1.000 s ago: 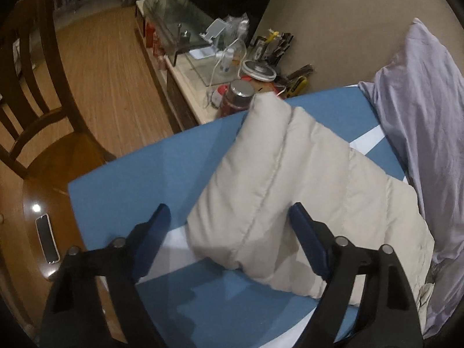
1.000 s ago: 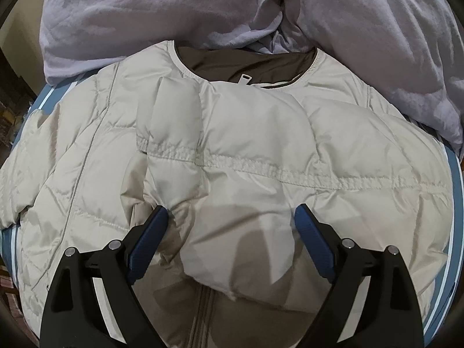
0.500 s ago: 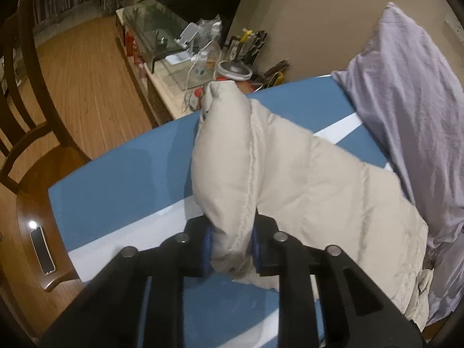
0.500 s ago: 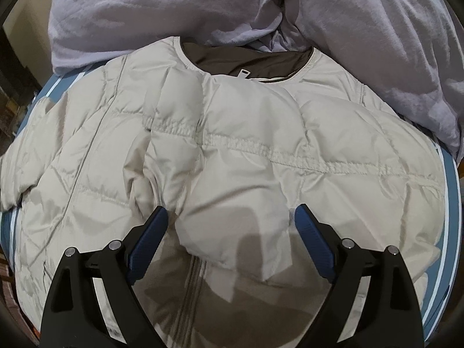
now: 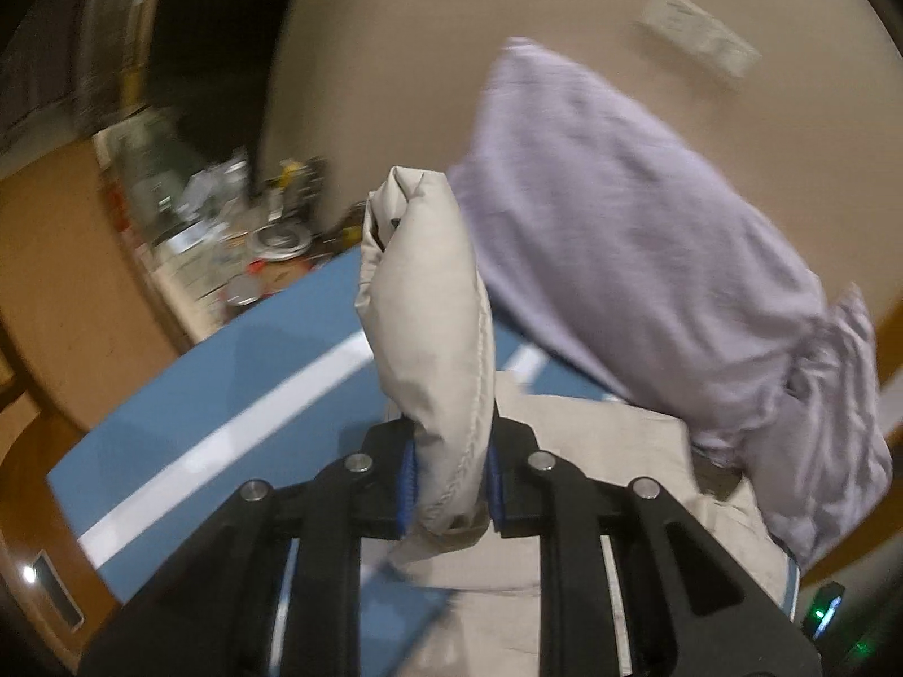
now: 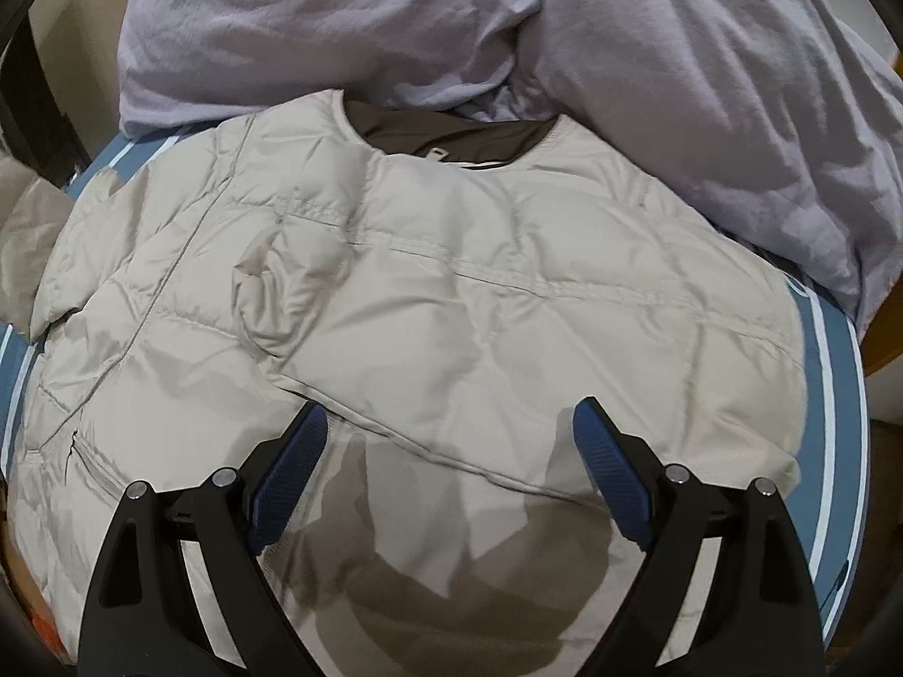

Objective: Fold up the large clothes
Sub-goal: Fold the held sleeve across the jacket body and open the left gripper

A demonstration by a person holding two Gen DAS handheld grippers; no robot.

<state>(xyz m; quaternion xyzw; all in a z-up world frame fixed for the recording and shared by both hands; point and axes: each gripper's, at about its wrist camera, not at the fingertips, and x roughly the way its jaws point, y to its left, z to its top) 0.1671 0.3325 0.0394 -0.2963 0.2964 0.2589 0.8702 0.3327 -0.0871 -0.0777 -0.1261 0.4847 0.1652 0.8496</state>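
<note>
A beige quilted jacket (image 6: 480,293) lies spread on a blue sheet with white stripes (image 6: 829,395), collar at the far side with its brown lining showing. In the left wrist view my left gripper (image 5: 448,479) is shut on the jacket's sleeve (image 5: 429,304), which stands up from the jaws, lifted off the blue sheet (image 5: 237,383). The jacket body (image 5: 592,451) lies below and to the right of it. My right gripper (image 6: 448,451) hangs open above the jacket's lower front, with nothing between its blue pads (image 6: 609,479).
A crumpled lilac duvet (image 6: 621,56) is heaped behind the jacket, and the lilac duvet (image 5: 649,259) rises to the right of the raised sleeve. A cluttered side table (image 5: 237,237) stands beyond the bed's left edge. A wooden chair with a phone (image 5: 53,592) sits lower left.
My left gripper shut on the sleeve end, then lifted it up off the sheet and swung right. The right gripper stayed open and drifted slightly over the jacket.
</note>
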